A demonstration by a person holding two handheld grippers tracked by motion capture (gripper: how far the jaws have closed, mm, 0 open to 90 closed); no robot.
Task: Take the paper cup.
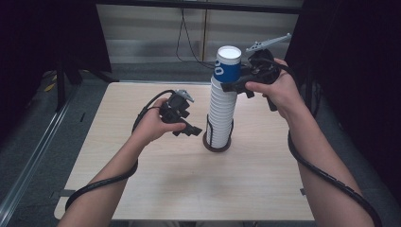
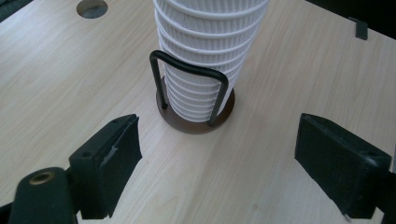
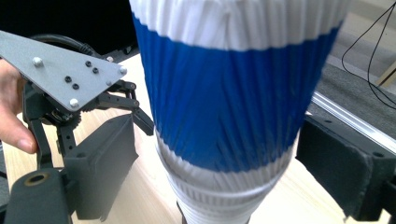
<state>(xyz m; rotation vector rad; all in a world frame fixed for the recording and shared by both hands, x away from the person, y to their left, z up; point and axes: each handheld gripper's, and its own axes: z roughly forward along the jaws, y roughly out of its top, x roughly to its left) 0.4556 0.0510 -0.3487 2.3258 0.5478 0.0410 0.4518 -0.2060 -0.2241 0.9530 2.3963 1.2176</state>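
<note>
Right gripper view: blue-banded cup (image 3: 229, 93) sits between open hand-held gripper (image 3: 217, 182) jaws.

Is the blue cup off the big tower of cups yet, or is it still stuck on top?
Not off yet. The blue cup sits on top of the white cup stack, which stands in its wire holder on the table. In hand: the right gripper has its open jaws either side of the blue cup, not squeezing. The left gripper waits open near the holder's base. Left: grip and lift.
</note>
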